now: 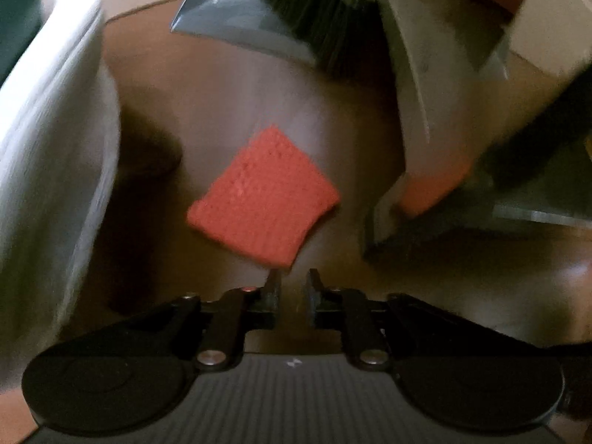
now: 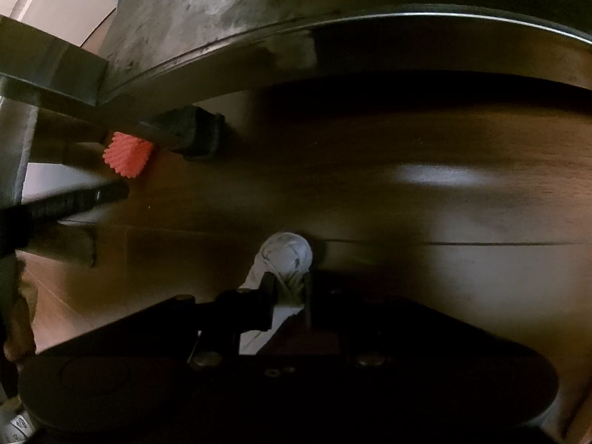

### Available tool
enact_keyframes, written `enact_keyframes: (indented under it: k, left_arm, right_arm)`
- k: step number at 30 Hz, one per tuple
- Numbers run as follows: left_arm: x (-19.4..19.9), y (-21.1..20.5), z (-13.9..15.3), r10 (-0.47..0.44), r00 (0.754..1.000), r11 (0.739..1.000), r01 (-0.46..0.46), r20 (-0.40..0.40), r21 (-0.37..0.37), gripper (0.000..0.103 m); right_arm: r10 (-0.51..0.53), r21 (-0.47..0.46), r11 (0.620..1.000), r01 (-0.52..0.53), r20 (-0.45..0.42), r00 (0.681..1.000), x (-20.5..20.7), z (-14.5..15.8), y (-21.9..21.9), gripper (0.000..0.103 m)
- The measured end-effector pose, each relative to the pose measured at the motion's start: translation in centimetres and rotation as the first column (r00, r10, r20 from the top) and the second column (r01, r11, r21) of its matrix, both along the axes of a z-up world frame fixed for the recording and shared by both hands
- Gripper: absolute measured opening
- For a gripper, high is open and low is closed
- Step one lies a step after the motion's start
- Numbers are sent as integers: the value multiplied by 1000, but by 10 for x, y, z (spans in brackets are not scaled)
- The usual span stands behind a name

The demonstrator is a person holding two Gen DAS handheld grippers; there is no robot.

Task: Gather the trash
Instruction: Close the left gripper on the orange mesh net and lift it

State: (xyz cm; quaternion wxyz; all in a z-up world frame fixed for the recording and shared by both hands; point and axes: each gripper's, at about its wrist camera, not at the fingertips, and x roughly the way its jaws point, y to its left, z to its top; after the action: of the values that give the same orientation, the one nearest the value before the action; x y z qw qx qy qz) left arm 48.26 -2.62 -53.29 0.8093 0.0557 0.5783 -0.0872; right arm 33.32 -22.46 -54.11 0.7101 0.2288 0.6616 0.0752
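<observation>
The left gripper (image 1: 292, 288) is hovering with its jaws narrowly parted and empty — the red knitted square cloth (image 1: 263, 197) lying just above its tips at frame centre on the brown wooden floor (image 1: 236, 85). The right gripper (image 2: 288, 292) is clamping a crumpled white wad (image 2: 285, 259), low at centre of its own view — a grey dustpan (image 1: 236, 11) and black brush bristles (image 1: 314, 11) sitting top centre.

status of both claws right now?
Left claw: nearly closed, empty; red pad lies just beyond its tips.
Right claw: closed on white wad.

Rough knitted red cloth (image 1: 262, 199), smooth grey plastic dustpan (image 1: 236, 11), glossy wooden floor (image 2: 407, 192), crumpled white paper (image 2: 286, 255)
</observation>
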Motion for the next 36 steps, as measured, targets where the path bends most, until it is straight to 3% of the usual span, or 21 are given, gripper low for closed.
enact_keyframes:
  k: [1,2,3,7,14,17,18,20,26,36]
  left_arm:
    - [4,-3,0,1,1000,1000,-1,13,1,37]
    - [9,-4,0,2,1000,1000,-2,21,3,59]
    - [14,-5,1,8,999,1000,-9,37,12,71]
    - [22,-8,-6,-37,998,999,36,48,31,72]
    - [35,2,-31,-24,998,999,25,-53,22,75]
    - [33,8,-28,-9,999,1000,10,-50,11,69]
    - [32,8,-28,-11,999,1000,12,-44,26,59]
    - [31,7,-26,-11,999,999,12,-33,51,50]
    - [23,14,-16,18,999,1000,-18,-35,16,14]
    - [-46,15,1,-133,975,991,135,-176,-4,12]
  right_arm:
    - [0,3,1000,0,-1,1000,0,-1,-1,15]
    - [-1,7,1000,1,-2,1000,0,-1,-2,15]
    - [0,11,1000,0,-1,1000,0,-2,-2,15]
    - [2,22,1000,-2,-1,1000,0,-3,-3,15]
    - [1,33,999,0,-5,1000,0,-5,-5,16]
    - [-1,34,999,2,-6,1000,0,-5,-6,16]
    - [0,34,999,0,-6,1000,0,-6,-6,16]
    - [3,33,999,-3,-5,1000,0,-6,-5,16]
    - [16,20,1000,-15,-7,1000,-1,-4,-1,15]
    - [22,-8,1000,-22,24,999,-12,27,3,13]
